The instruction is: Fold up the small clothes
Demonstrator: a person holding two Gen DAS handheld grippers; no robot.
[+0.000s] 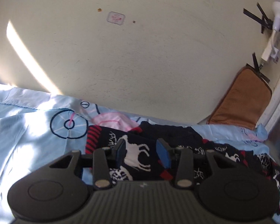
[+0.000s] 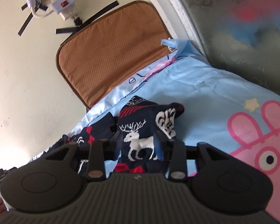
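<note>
My right gripper (image 2: 138,141) has a bunched fold of the navy reindeer sweater (image 2: 145,130) between its fingers, raised off the light-blue bed sheet (image 2: 205,93) — the knit fills the gap from pad to pad, so I read it as clamped on the cloth. My left gripper (image 1: 142,149) sits with its fingers apart over the same sweater (image 1: 177,136), which lies crumpled on the sheet (image 1: 28,127) near the cream wall (image 1: 140,56); I can't tell whether its pads touch the fabric. A brown cushion (image 2: 110,52) leans against the wall beside the sweater, and a white power strip (image 2: 59,1) is taped above it.
</note>
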